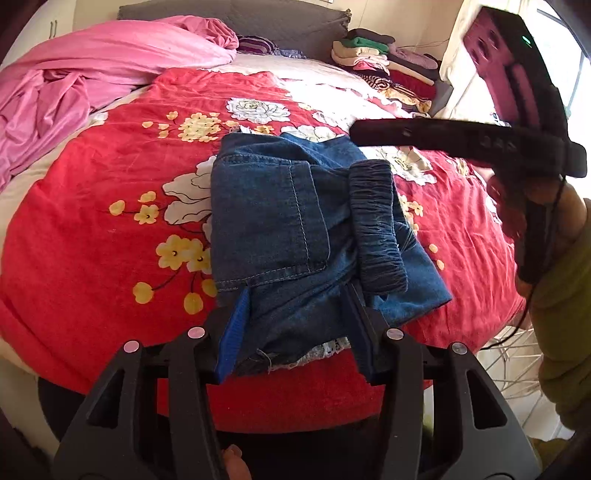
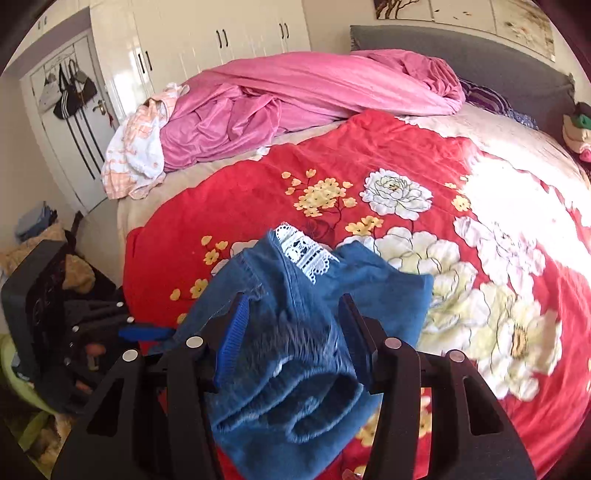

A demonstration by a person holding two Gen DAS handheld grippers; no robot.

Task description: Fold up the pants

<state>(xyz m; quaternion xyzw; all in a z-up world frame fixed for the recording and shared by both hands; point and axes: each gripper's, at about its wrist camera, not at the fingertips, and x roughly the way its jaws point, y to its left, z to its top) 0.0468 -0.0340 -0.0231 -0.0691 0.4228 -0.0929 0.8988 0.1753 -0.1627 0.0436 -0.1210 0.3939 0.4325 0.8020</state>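
Note:
Blue denim pants (image 1: 280, 221) lie folded in a compact bundle on the red floral blanket (image 1: 92, 240), with a back pocket and the dark elastic waistband (image 1: 376, 225) facing up. My left gripper (image 1: 295, 321) is open, its fingers either side of the near hem with its white lace trim. In the right wrist view my right gripper (image 2: 295, 332) is open and straddles the pants (image 2: 295, 332) at the waistband end; white lace (image 2: 306, 254) shows at the far edge. The right gripper body (image 1: 480, 136) hovers above the pants' right side.
A crumpled pink blanket (image 2: 295, 96) lies at the back left of the bed. A stack of folded clothes (image 1: 388, 62) sits at the back right by the grey headboard (image 1: 236, 18). A white wardrobe (image 2: 207, 37) stands beyond the bed. The left gripper (image 2: 92, 325) shows at the left.

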